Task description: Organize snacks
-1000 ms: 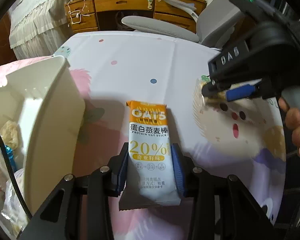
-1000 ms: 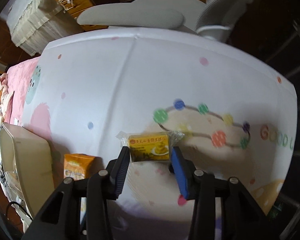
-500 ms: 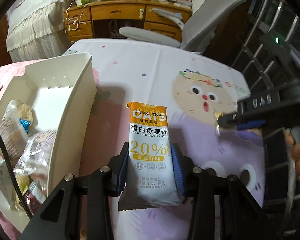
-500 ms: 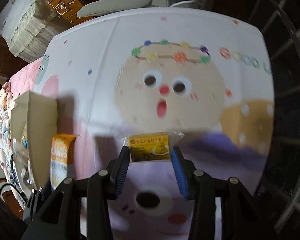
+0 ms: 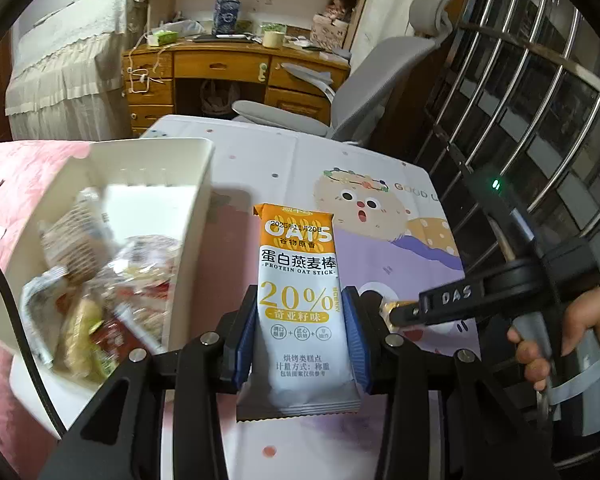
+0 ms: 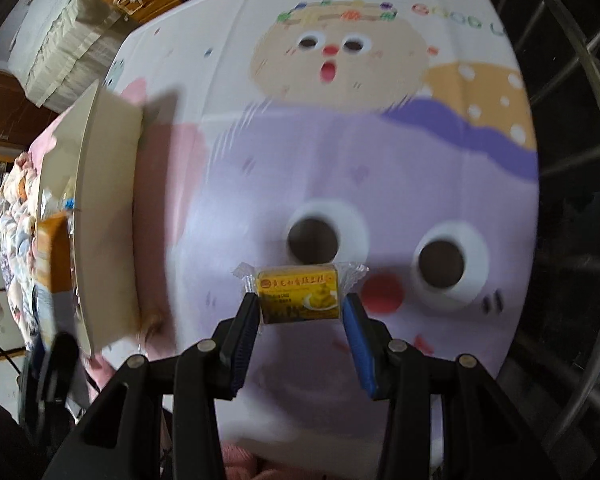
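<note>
My left gripper point(image 5: 300, 320) is shut on an orange-and-white protein oat stick packet point(image 5: 298, 280), held above the cartoon-print tablecloth point(image 5: 380, 248). To its left stands a white bin point(image 5: 188, 232) with several wrapped snacks point(image 5: 100, 292) inside. My right gripper point(image 6: 300, 316) is shut on a small yellow wrapped cake point(image 6: 298, 294), held above the cloth point(image 6: 380, 168). The right gripper also shows in the left wrist view point(image 5: 404, 312) at the right, with the yellow snack at its tip. In the right wrist view the white bin point(image 6: 108, 216) is at the left, with the oat stick point(image 6: 50, 256) beside it.
A grey office chair point(image 5: 352, 100) and a wooden desk point(image 5: 220, 72) stand beyond the table's far edge. A metal window grille point(image 5: 540, 100) runs along the right. A pink quilt point(image 5: 16, 168) lies left of the bin.
Both grippers have risen and pulled back toward me with their snacks. More of the bin's inside and the room shows in the left view; the right gripper now sits lower at the right.
</note>
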Demonstrator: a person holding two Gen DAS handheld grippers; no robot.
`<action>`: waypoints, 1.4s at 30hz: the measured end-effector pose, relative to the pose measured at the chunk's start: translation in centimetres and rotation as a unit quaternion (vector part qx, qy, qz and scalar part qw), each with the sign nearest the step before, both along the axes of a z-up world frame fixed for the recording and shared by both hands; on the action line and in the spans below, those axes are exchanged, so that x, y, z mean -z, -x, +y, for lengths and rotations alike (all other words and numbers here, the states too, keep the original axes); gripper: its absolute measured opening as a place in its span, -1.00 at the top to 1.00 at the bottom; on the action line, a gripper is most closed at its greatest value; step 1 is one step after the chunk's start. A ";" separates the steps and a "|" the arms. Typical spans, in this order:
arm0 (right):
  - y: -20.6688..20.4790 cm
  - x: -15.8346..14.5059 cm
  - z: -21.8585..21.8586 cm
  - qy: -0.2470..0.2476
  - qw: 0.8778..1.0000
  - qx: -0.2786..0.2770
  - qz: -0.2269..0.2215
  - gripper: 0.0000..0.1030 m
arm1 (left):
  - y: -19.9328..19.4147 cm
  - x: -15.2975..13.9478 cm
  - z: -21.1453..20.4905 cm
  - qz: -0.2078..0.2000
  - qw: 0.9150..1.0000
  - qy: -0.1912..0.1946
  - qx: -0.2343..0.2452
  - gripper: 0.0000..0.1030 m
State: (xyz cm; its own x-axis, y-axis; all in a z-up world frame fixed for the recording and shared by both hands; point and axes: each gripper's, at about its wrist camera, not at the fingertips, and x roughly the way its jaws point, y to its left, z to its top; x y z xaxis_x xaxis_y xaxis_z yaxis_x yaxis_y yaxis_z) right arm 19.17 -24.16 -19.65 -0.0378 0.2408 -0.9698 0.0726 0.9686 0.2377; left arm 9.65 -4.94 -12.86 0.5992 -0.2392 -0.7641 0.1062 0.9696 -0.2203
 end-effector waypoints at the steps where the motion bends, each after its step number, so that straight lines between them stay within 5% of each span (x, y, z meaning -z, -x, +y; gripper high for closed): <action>1: 0.4 0.0 0.5 -0.001 1.000 -0.004 0.002 0.16 | 0.4 -0.3 0.6 -0.001 1.000 0.001 -0.001 0.25; 10: 3.9 -1.4 5.1 -0.029 0.999 -0.027 -0.003 0.16 | 3.3 -3.5 6.9 -0.026 1.000 0.012 -0.005 0.25; 21: 5.2 -5.1 12.6 -0.045 0.998 -0.024 -0.036 0.15 | 2.3 -6.0 15.1 -0.045 0.998 0.011 0.036 0.25; 35: 4.8 -7.8 22.1 -0.092 0.988 0.011 -0.126 0.12 | -1.9 -5.2 22.9 -0.030 0.994 0.006 0.102 0.26; 42: 6.8 -6.2 22.6 -0.085 0.989 0.050 -0.111 0.05 | -2.6 -4.4 23.3 -0.003 0.994 0.006 0.112 -0.29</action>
State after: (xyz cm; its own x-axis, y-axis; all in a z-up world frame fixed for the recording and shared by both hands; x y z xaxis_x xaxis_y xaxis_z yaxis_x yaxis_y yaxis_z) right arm 12.36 -1.52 -13.48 0.2036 0.3931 -0.8967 0.0936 0.9038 0.4175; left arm 12.28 18.34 -8.44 0.5336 -0.3757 -0.7577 0.3207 0.9189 -0.2298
